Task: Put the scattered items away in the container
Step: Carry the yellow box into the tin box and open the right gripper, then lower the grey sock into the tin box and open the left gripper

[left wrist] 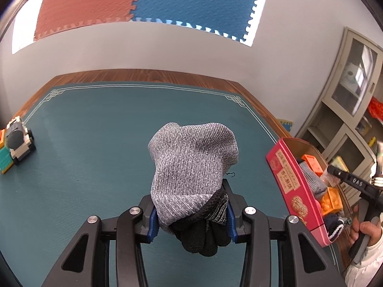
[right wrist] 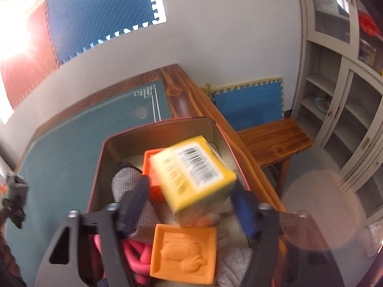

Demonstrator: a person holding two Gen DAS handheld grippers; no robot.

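My left gripper [left wrist: 191, 217] is shut on a grey knit sock [left wrist: 191, 167] with a dark cuff, held above the green mat [left wrist: 95, 155]. The pink cardboard box [left wrist: 294, 191] stands at the mat's right edge and holds orange blocks and socks. My right gripper [right wrist: 189, 205] is open above the box [right wrist: 107, 148]. A yellow barcoded box [right wrist: 194, 177] sits tilted and blurred between the jaws, apart from the fingers, over an orange block [right wrist: 184, 253], grey socks [right wrist: 141, 205] and a pink cord [right wrist: 136, 256]. The right gripper also shows in the left wrist view [left wrist: 352, 181].
A toy truck [left wrist: 19, 141] and coloured blocks [left wrist: 4, 157] sit at the mat's far left. A wooden bench [right wrist: 275, 141] and a shelf cabinet [right wrist: 340, 95] stand right of the table. Foam mats hang on the wall.
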